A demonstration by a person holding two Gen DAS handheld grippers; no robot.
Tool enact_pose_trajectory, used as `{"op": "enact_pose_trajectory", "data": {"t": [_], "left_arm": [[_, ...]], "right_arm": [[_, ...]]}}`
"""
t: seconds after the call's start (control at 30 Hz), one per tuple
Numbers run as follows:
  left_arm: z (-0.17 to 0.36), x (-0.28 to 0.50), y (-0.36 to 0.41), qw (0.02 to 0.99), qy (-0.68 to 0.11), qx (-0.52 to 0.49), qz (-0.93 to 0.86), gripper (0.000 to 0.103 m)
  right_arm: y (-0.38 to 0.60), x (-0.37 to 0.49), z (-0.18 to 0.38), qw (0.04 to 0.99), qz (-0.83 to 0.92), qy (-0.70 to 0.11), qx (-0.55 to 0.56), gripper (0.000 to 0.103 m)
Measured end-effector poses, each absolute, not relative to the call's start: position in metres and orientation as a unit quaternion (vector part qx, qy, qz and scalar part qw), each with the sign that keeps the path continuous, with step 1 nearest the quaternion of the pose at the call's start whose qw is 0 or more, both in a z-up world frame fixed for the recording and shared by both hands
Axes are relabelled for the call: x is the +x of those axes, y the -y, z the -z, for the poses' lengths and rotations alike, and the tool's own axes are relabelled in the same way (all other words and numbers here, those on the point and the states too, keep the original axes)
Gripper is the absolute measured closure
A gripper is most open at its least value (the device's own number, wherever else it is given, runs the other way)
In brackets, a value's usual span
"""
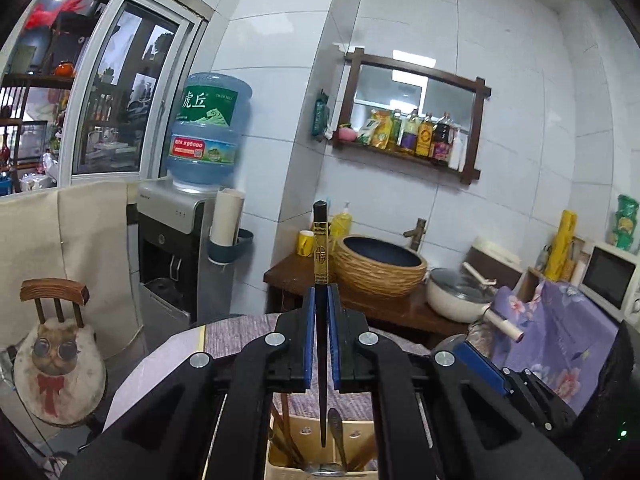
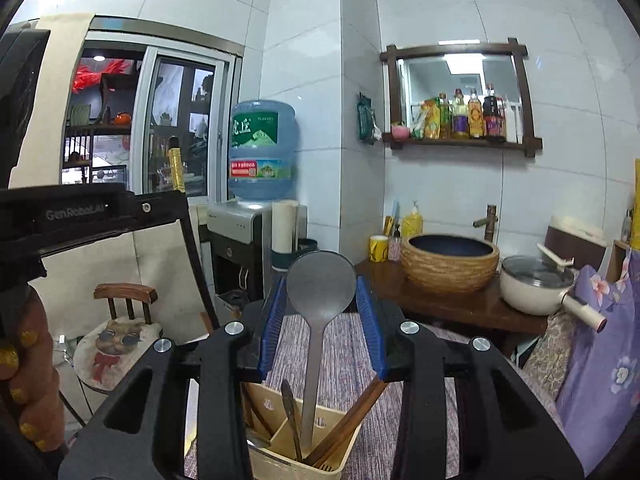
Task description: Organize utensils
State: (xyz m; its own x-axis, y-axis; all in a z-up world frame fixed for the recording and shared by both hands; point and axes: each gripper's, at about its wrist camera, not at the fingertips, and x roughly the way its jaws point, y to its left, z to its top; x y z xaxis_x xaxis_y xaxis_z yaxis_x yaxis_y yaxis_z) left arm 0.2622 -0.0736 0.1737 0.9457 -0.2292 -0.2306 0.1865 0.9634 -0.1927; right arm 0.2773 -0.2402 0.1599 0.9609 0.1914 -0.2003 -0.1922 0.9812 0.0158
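Pinching a black chopstick [image 1: 321, 280] upright in the left gripper [image 1: 322, 300] and a spoon [image 2: 320, 292] in the right gripper [image 2: 322, 300], above the utensil holder [image 2: 280, 460].

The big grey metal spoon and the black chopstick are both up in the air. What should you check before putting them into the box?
1. Left gripper pinches the black chopstick with the amber end: ok, held upright.
2. Right gripper holds the grey metal spoon at its bowl: ok, blue pads on both sides.
3. Beige divided utensil box is below both utensils: ok.
4. Chopstick tip is above a compartment: ok in the left wrist view.
5. Spoon handle is clear of the brown wooden chopsticks in the box: cannot tell.
6. Free space in the target compartment: cannot tell.
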Motion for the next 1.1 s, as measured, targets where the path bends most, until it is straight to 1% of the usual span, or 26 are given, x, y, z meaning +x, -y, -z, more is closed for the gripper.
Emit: {"op": "enact_pose_trajectory", "data": {"t": [0.17, 0.33, 0.63, 0.77, 0.8, 0.83, 0.87, 0.9, 0.93, 0.97, 1.0, 1.03, 1.07, 1.1], "left_arm": [[-0.142, 0.267, 0.082, 0.982, -0.145, -0.067, 0.100, 0.096], [-0.124, 0.263, 0.089, 0.981, -0.157, -0.046, 0.104, 0.096], [-0.101, 0.268, 0.091, 0.974, -0.195, -0.033, 0.113, 0.096], [-0.099, 0.263, 0.087, 0.974, -0.189, -0.035, 0.118, 0.095], [-0.100, 0.260, 0.087, 0.975, -0.185, -0.034, 0.118, 0.091], [-0.101, 0.256, 0.085, 0.976, -0.180, -0.032, 0.118, 0.087], [-0.102, 0.252, 0.083, 0.977, -0.176, -0.032, 0.119, 0.075], [-0.104, 0.246, 0.080, 0.978, -0.168, -0.032, 0.118, 0.061], [-0.105, 0.239, 0.077, 0.980, -0.158, -0.033, 0.115, 0.054], [-0.106, 0.230, 0.072, 0.983, -0.145, -0.033, 0.111, 0.042], [-0.106, 0.223, 0.069, 0.984, -0.137, -0.031, 0.109, 0.034], [-0.106, 0.216, 0.066, 0.986, -0.130, -0.026, 0.106, 0.031], [-0.105, 0.208, 0.062, 0.987, -0.125, -0.021, 0.102, 0.026], [-0.105, 0.203, 0.060, 0.987, -0.123, -0.019, 0.100, 0.020]], "right_arm": [[0.241, 0.281, -0.133, 0.989, -0.098, -0.114, 0.006, 0.066], [0.236, 0.276, -0.110, 0.988, -0.095, -0.122, -0.013, 0.066], [0.239, 0.275, -0.082, 0.982, -0.099, -0.157, -0.018, 0.066], [0.238, 0.273, -0.076, 0.981, -0.102, -0.163, -0.023, 0.065], [0.238, 0.272, -0.075, 0.981, -0.102, -0.162, -0.025, 0.064], [0.238, 0.270, -0.074, 0.982, -0.101, -0.159, -0.027, 0.058], [0.239, 0.266, -0.074, 0.983, -0.100, -0.154, -0.027, 0.050], [0.239, 0.263, -0.074, 0.983, -0.099, -0.151, -0.027, 0.046], [0.241, 0.259, -0.075, 0.983, -0.100, -0.149, -0.026, 0.043], [0.243, 0.254, -0.077, 0.984, -0.100, -0.146, -0.024, 0.041], [0.245, 0.248, -0.078, 0.984, -0.101, -0.142, -0.024, 0.039], [0.246, 0.242, -0.080, 0.985, -0.101, -0.138, -0.024, 0.033], [0.248, 0.234, -0.081, 0.986, -0.099, -0.135, -0.025, 0.027], [0.250, 0.226, -0.081, 0.986, -0.097, -0.133, -0.024, 0.026]]}}
